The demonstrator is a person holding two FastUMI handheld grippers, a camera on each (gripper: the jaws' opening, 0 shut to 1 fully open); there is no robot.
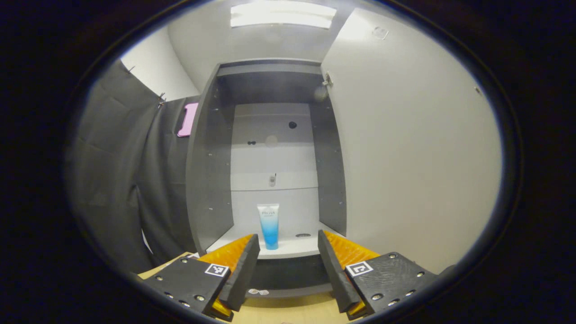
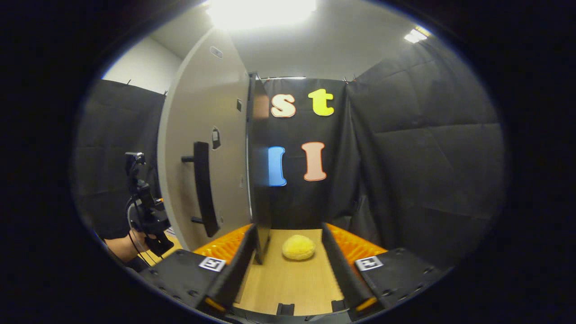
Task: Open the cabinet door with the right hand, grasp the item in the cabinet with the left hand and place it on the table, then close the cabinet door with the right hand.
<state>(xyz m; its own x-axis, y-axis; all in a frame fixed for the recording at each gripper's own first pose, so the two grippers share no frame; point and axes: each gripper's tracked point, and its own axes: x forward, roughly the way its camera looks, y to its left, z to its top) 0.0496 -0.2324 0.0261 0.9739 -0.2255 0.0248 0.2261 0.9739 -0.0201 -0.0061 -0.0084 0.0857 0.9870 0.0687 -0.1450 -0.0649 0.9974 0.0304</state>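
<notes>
A white-and-blue tube (image 1: 270, 226) stands upright on the bottom shelf of the open grey cabinet (image 1: 211, 180). My left gripper (image 1: 288, 242) is open in front of the shelf, a short way from the tube, with nothing between its fingers. The pale cabinet door (image 1: 418, 157) is swung wide open on the right. In the right gripper view the door (image 2: 211, 112) stands nearly edge-on, with its black bar handle (image 2: 202, 189) facing left. My right gripper (image 2: 289, 231) is open and empty, its left finger close beside the door's free edge (image 2: 257, 180).
A yellow rounded lump (image 2: 298, 247) lies on the wooden table (image 2: 288, 283) ahead of the right gripper. At the left of the right gripper view, a hand (image 2: 130, 245) holds the other gripper (image 2: 146, 211). Black cloth walls surround the booth.
</notes>
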